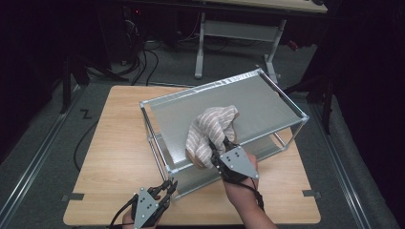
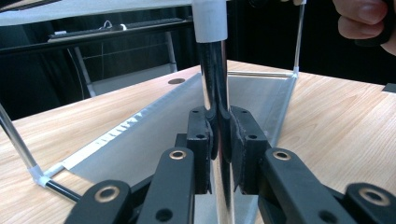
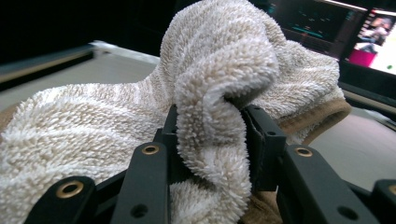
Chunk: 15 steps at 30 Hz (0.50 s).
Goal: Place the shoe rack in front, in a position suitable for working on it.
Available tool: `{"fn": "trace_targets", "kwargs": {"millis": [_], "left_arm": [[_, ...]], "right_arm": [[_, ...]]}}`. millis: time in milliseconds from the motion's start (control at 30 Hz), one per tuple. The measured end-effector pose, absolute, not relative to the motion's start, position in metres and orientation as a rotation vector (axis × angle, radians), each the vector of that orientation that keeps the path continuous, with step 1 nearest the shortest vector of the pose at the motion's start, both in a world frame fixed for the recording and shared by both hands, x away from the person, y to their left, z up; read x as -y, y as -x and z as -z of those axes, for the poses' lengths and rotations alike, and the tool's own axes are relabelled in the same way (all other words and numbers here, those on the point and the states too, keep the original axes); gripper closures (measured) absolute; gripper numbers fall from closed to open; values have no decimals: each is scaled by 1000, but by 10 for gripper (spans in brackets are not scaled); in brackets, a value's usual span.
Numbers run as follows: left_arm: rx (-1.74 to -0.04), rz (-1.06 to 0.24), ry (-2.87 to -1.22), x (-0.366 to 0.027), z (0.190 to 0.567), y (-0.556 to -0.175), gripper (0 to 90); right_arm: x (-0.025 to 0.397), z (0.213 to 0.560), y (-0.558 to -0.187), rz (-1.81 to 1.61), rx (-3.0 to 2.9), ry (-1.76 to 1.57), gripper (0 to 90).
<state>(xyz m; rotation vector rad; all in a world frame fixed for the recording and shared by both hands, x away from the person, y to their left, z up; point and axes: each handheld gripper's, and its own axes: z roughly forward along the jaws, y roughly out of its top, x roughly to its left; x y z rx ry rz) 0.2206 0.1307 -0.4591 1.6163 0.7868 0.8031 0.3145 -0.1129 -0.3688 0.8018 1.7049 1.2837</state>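
Observation:
A two-tier metal rack [image 1: 267, 102] with grey shelves stands on the wooden table. A beige striped towel [image 1: 210, 131] lies bunched on its top shelf near the front edge. My right gripper [image 1: 223, 148] is shut on a fold of the towel [image 3: 215, 98], which bulges up between the black jaws. My left gripper [image 1: 168, 187] is shut on the rack's front-left upright post [image 2: 215, 93], a shiny metal tube with a white cap [image 2: 209, 21], low down by the bottom shelf [image 2: 154, 140].
The wooden table [image 1: 114, 143] has bare room to the left of the rack and along the front edge. Behind it stand a desk frame [image 1: 236, 33] and cables on the grey floor. A hand [image 2: 366, 18] shows at the top right of the left gripper view.

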Motion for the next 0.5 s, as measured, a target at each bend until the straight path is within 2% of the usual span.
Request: {"fn": "trace_targets", "kwargs": {"millis": [500], "left_arm": [[-860,-830,-1590,-163,459,-210,798]], "right_arm": [[180,368,-349,-1181,-1595,-953,640]]}}
